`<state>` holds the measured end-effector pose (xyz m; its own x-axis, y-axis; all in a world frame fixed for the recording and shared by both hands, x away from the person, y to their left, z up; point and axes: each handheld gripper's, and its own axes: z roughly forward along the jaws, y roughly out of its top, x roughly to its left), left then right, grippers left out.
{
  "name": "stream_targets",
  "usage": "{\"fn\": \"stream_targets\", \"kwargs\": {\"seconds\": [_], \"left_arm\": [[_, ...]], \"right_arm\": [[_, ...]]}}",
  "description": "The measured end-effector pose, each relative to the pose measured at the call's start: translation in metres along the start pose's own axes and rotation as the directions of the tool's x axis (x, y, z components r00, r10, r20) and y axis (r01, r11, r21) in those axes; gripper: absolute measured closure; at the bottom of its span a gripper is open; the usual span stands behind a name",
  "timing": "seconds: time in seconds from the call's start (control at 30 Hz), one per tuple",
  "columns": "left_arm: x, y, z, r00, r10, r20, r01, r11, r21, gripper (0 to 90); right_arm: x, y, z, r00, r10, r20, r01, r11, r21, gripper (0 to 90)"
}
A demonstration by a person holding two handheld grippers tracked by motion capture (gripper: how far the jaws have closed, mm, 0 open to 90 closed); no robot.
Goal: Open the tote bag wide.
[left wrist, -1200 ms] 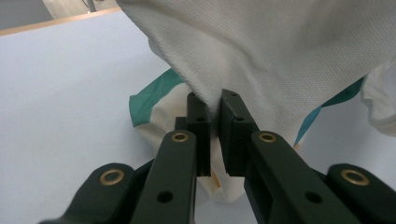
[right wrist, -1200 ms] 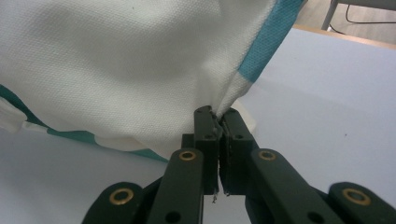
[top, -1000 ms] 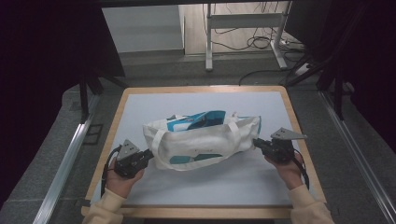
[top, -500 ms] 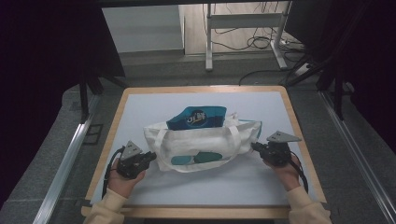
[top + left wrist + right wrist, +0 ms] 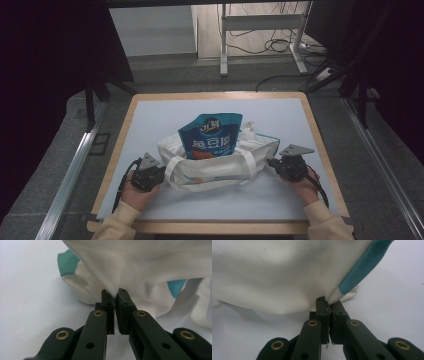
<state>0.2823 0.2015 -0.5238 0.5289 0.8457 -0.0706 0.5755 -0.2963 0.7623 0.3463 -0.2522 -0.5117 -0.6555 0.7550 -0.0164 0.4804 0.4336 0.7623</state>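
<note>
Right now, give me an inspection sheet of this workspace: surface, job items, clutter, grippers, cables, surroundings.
Surface: pale mat on a wood-edged table, flat.
Job's things: white canvas tote bag with teal patches, lying mid-table; blue snack pouch standing upright out of its mouth.
Clutter: nothing seen.
Grippers: left gripper shut on a pinch of the tote bag's fabric at its left end; right gripper shut on the fabric at its right end, beside a teal strip.
Cables: one trails from each gripper along the wrist; loose cables lie on the floor behind the table.
Surroundings: metal stand legs beyond the table, dark curtains at both sides.
</note>
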Motion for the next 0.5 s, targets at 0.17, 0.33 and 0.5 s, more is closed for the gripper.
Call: {"fn": "stream_targets", "kwargs": {"seconds": [0.17,0.33,0.5], "left_arm": [[0.0018,0.0003,0.0016,1.0,0.0,0.005,0.0,0.9999,0.012,86.0],[0.0021,0.0002,0.002,1.0,0.0,0.005,0.0,0.9999,0.011,85.5],[0.0026,0.0,-0.0009,0.9998,-0.004,0.02,0.005,1.0,-0.003,82.9]], "right_arm": [[-0.0007,-0.0021,0.0028,1.0,0.006,-0.004,-0.006,1.0,0.008,86.1],[-0.001,-0.0025,0.0026,0.9999,0.013,-0.005,-0.013,1.0,0.003,85.2],[-0.0028,-0.0035,0.0009,0.9996,0.029,-0.007,-0.029,1.0,0.0,80.9]]}}
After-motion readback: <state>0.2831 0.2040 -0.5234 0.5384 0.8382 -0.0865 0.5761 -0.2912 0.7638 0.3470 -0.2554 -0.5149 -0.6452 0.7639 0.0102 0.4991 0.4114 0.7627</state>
